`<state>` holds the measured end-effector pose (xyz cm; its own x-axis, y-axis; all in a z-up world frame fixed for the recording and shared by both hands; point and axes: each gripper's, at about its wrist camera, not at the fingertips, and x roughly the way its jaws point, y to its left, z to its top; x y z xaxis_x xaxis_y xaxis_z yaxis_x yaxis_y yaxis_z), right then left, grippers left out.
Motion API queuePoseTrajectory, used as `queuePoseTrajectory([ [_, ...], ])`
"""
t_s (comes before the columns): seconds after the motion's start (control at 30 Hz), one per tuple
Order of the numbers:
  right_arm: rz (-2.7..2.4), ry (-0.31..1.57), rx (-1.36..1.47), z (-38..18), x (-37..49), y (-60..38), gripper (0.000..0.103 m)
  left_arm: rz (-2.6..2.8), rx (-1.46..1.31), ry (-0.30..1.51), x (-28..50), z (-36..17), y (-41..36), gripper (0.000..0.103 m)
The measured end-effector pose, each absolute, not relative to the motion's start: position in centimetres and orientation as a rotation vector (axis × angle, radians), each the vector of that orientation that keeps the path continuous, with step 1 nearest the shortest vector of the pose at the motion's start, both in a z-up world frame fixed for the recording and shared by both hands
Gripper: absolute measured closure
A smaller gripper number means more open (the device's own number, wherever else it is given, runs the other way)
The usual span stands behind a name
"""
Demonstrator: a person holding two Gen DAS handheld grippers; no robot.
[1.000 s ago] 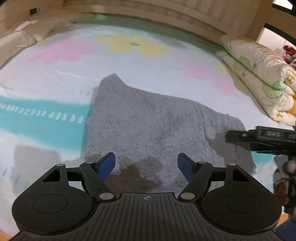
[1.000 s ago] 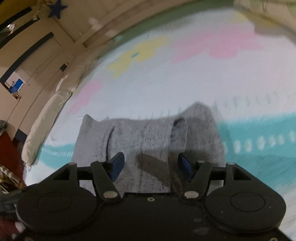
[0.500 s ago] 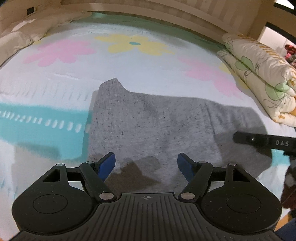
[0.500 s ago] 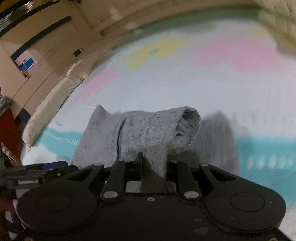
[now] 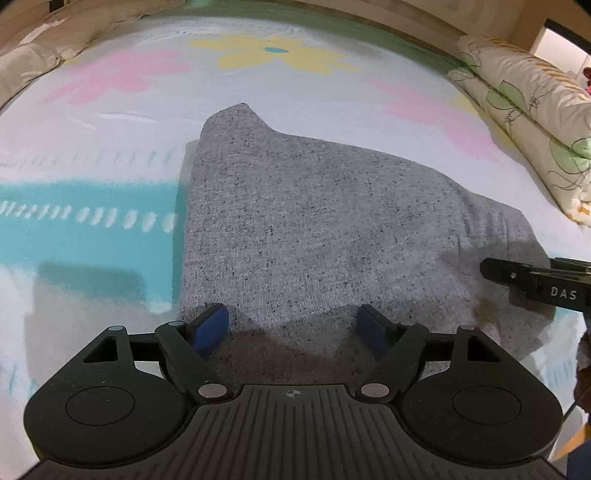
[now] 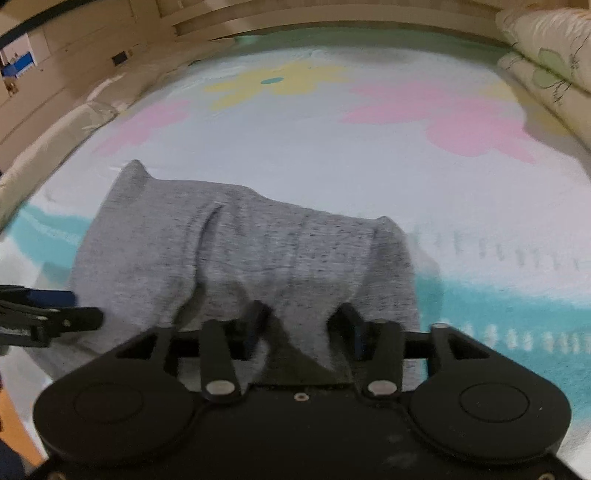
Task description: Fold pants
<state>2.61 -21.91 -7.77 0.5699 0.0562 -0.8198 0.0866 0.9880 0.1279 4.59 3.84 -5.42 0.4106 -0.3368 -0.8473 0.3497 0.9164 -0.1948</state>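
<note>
Grey speckled pants (image 5: 314,229) lie folded on a flowered bed sheet (image 5: 110,122). My left gripper (image 5: 293,326) is open and empty, low over the near edge of the pants. My right gripper (image 6: 301,328) has its jaws partly open, with pants cloth (image 6: 258,251) lying between them; it also shows at the right edge of the left wrist view (image 5: 535,284). The left gripper shows at the left edge of the right wrist view (image 6: 40,314).
A folded floral quilt (image 5: 528,110) lies at the right side of the bed. Pillows (image 5: 44,44) lie along the far left. A wooden headboard (image 6: 332,18) runs behind.
My right gripper shut on a pants end, carried it over the pants, and its jaws have now spread apart. The folded stack looks thicker. My left gripper stayed open, moving slightly closer.
</note>
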Motion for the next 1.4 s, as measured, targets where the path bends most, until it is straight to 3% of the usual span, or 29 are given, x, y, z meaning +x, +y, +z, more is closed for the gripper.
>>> queuePoseTrajectory([
  [0.1,-0.039,0.965,0.169,-8.1,2.7,-22.3,0.04,-0.421,0.027,1.058,4.4,-5.3,3.6,0.022],
  [0.47,-0.053,0.976,0.21,-8.1,1.8,-23.7,0.029,-0.303,0.108,0.978,3.5,-4.2,4.5,0.018],
  [0.87,-0.02,0.978,0.311,-8.3,0.6,-25.6,0.024,-0.204,0.001,1.083,5.9,-6.7,7.5,0.016],
  [1.4,-0.003,0.958,0.416,-8.3,-0.2,-28.3,0.02,-0.293,0.028,1.049,6.7,-7.2,6.6,0.011],
])
